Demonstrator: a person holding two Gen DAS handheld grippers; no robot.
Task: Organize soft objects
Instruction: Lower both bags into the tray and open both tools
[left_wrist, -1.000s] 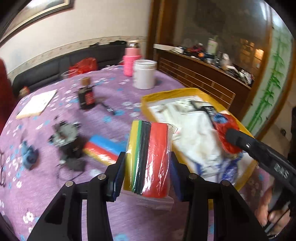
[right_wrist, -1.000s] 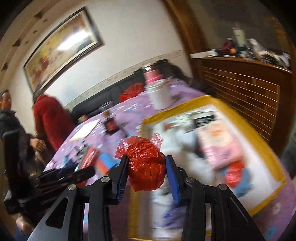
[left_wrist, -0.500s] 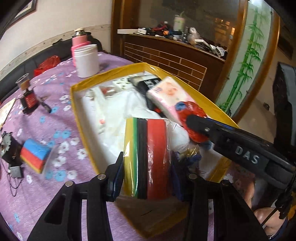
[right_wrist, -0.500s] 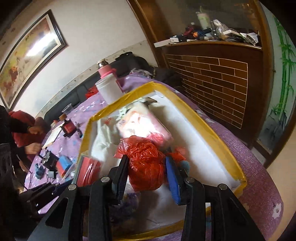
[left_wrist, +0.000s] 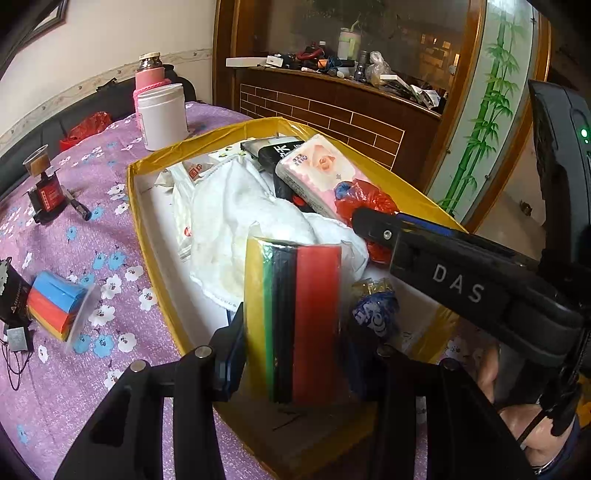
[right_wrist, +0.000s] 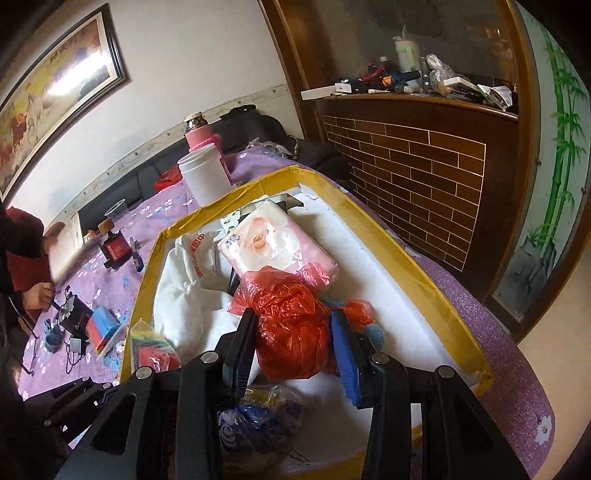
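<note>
My left gripper (left_wrist: 295, 354) is shut on a clear bag of coloured foam sheets (left_wrist: 295, 321), yellow, green, black and red, held upright over the near end of a yellow-rimmed box (left_wrist: 133, 206). My right gripper (right_wrist: 295, 339) is shut on a crumpled red plastic bag (right_wrist: 291, 332), low over the box's contents. In the left wrist view the right gripper (left_wrist: 373, 225) reaches in from the right with the red bag (left_wrist: 369, 199). The foam pack (right_wrist: 155, 347) also shows at the lower left of the right wrist view.
The box holds a pink tissue pack (left_wrist: 321, 173), a white cloth (left_wrist: 236, 218) and a blue-patterned bag (left_wrist: 375, 314). On the purple tablecloth lie another foam pack (left_wrist: 55, 306), a white jar (left_wrist: 162, 114) and a red-labelled bottle (left_wrist: 46, 192). A person in red (right_wrist: 22, 251) sits at the far left.
Both grippers have swung from over the tablecloth to over the yellow-rimmed box and come lower, each keeping its load. Since half a second ago they have barely moved.
</note>
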